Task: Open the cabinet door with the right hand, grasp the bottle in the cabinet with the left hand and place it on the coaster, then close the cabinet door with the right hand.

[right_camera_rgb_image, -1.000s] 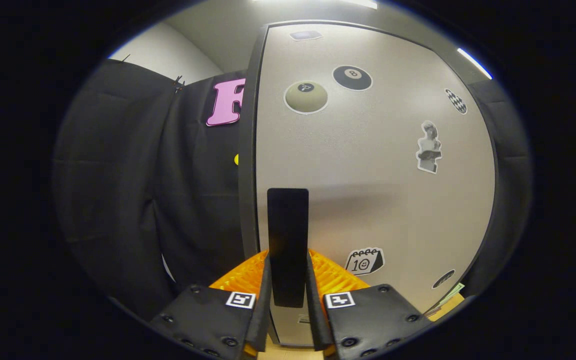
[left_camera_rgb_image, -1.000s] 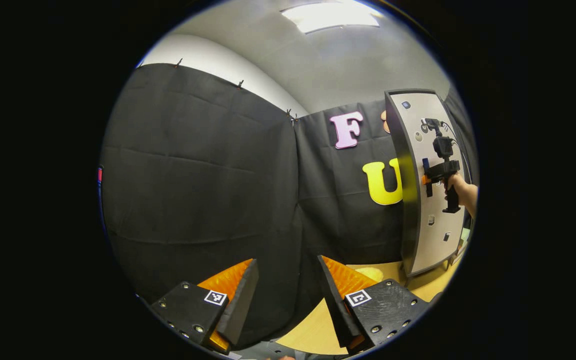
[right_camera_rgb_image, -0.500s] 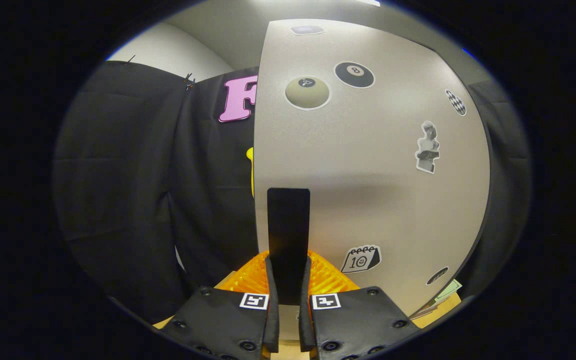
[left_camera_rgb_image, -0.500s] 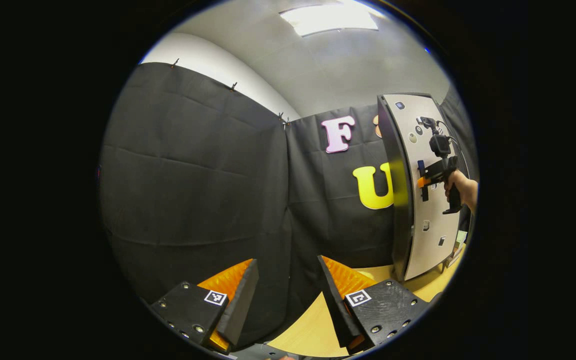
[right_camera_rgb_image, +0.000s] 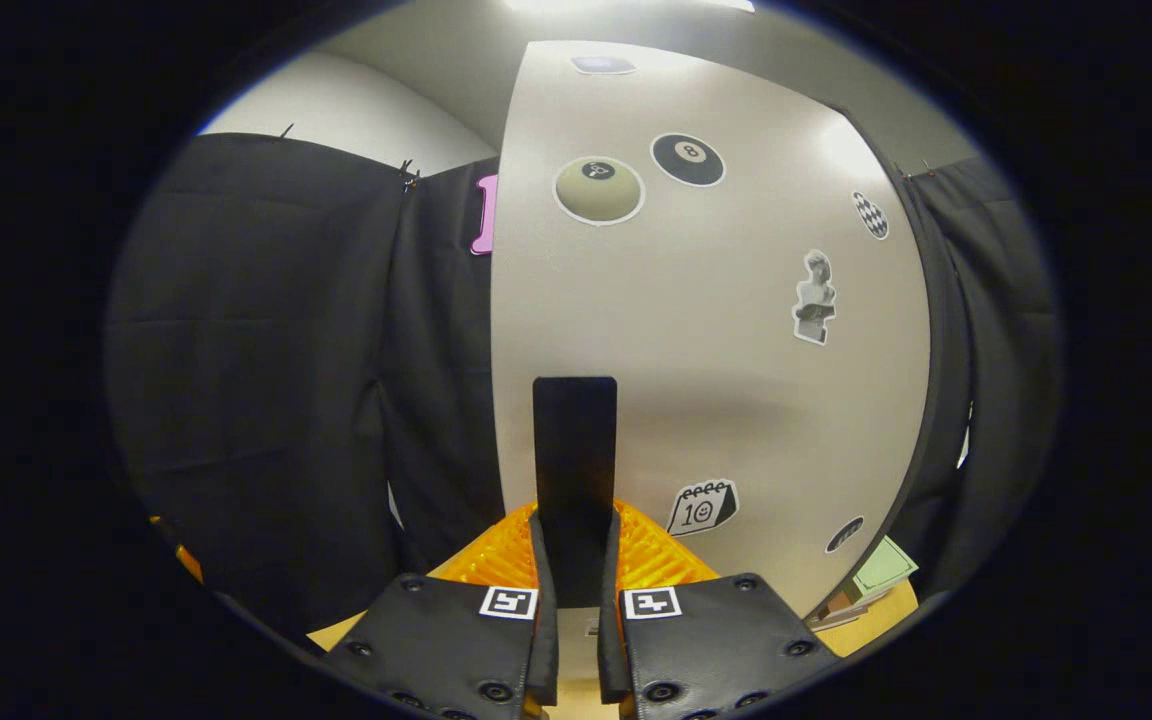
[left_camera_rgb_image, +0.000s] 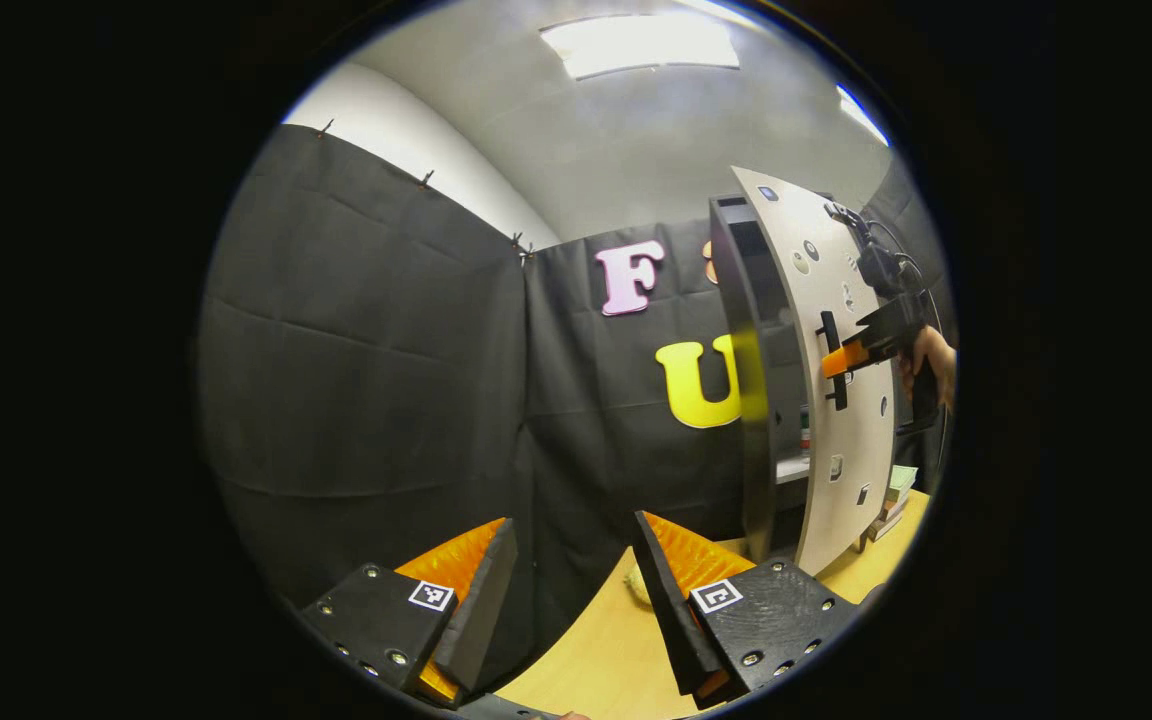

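The grey cabinet door (right_camera_rgb_image: 736, 380), dotted with stickers, stands partly open. My right gripper (right_camera_rgb_image: 574, 530) is shut on its black upright handle (right_camera_rgb_image: 574, 450). In the left gripper view the same door (left_camera_rgb_image: 841, 470) is swung out from the dark cabinet body (left_camera_rgb_image: 751, 400), and the right gripper (left_camera_rgb_image: 841, 360) with a hand (left_camera_rgb_image: 931, 355) holds the handle. Through the gap a small bottle (left_camera_rgb_image: 804, 430) shows on a shelf, mostly hidden. My left gripper (left_camera_rgb_image: 574, 525) is open and empty, low over the table. A pale coaster (left_camera_rgb_image: 633, 583) peeks out beside its right finger.
The wooden table (left_camera_rgb_image: 596, 650) runs under the cabinet. A stack of papers or books (left_camera_rgb_image: 891, 495) lies at the cabinet's right foot, and appears as papers (right_camera_rgb_image: 876, 570) in the right gripper view. Black cloth walls close off the left and back.
The door went from shut to partly open, pulled by the right gripper on the handle. The cabinet's inside and shelf have come into sight. The left gripper stayed open.
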`<state>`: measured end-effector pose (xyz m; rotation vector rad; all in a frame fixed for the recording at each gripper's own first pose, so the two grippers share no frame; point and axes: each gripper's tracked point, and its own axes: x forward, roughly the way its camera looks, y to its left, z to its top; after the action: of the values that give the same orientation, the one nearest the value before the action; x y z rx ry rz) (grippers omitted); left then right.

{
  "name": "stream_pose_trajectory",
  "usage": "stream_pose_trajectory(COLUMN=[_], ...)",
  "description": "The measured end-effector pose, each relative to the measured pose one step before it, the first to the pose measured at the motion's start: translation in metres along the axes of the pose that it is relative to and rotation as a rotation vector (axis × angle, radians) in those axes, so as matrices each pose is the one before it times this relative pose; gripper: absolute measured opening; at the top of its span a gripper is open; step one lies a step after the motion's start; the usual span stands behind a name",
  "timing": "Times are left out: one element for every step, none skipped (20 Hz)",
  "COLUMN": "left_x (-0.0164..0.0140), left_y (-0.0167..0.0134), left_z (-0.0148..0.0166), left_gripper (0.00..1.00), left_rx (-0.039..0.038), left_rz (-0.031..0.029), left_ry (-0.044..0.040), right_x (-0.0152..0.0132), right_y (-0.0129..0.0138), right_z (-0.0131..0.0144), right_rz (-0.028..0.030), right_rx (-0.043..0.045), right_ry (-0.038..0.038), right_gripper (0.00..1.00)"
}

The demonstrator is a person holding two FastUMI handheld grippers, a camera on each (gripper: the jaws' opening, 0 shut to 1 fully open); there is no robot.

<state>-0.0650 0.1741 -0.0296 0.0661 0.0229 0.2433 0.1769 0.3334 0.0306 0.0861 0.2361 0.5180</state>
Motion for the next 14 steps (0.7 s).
stream_pose_trajectory(left_x=[0.00055, 0.00227, 0.0044, 0.00342, 0.00423, 0.00445, 0.0008, 0.00362, 0.00291, 0.00129, 0.00249, 0.00201, 0.00168, 0.00288], left_y=[-0.00234, -0.00322, -0.00486, -0.00429, -0.00536, -0.00592, -0.00536, -0.00669, -0.00689, -0.00531, -0.00788, -0.0072, -0.00729, -0.00778], left_z=[0.00005, -0.00027, -0.00207, -0.00003, 0.0008, 0.00147, 0.00023, 0.00153, 0.00082, 0.0005, -0.00043, -0.00067, -0.00014, 0.00265], left_gripper=[0.68, 0.68, 0.68, 0.68, 0.68, 0.68, 0.68, 0.68, 0.68, 0.68, 0.68, 0.68, 0.68, 0.68], left_rx=[0.00083, -0.00169, -0.00371, -0.00524, -0.00589, -0.00522, -0.003, -0.00063, 0.00063, -0.00165, -0.00502, -0.00704, -0.00645, -0.00452], left_rz=[-0.0104, -0.01159, -0.0119, -0.01178, -0.0138, -0.01392, -0.01461, -0.01512, -0.01458, -0.01536, -0.0205, -0.01905, -0.01871, -0.01816], left_ry=[-0.00299, -0.00065, 0.00137, 0.00034, 0.0003, -0.00199, -0.00331, -0.00426, -0.00367, -0.00081, 0.00252, 0.00238, 0.00122, -0.00267], right_x=[-0.00559, -0.00263, -0.00443, -0.00393, -0.00469, -0.0033, -0.00348, -0.00245, -0.00377, -0.00327, -0.00224, -0.00346, -0.00374, -0.00333], right_y=[-0.00191, -0.00235, -0.00214, -0.0009, -0.00152, -0.00156, -0.00297, -0.00195, -0.00162, -0.00223, -0.00192, -0.002, -0.00225, -0.00325], right_z=[0.00023, -0.00154, 0.00024, -0.00083, 0.00008, -0.0009, -0.00019, -0.0002, 0.0011, -0.00141, -0.0003, 0.00018, 0.00026, -0.00034], right_rz=[0.00425, 0.001, 0.00049, 0.00155, 0.00039, -0.00157, -0.00414, -0.00381, -0.00299, -0.00245, -0.00195, -0.00363, -0.00679, -0.01023], right_rx=[-0.00185, 0.00215, 0.00032, -0.00363, -0.00393, -0.0008, 0.00241, -0.00406, -0.00323, -0.00035, 0.00006, 0.00129, -0.00146, -0.00321], right_ry=[-0.00421, -0.00479, -0.00295, 0.00177, 0.00117, 0.00122, 0.00052, -0.00322, -0.00369, 0.00538, 0.00667, 0.00086, 0.00274, -0.00086], right_gripper=[0.17, 0.18, 0.17, 0.18, 0.17, 0.18, 0.17, 0.17, 0.17, 0.17, 0.14, 0.17, 0.14, 0.17])
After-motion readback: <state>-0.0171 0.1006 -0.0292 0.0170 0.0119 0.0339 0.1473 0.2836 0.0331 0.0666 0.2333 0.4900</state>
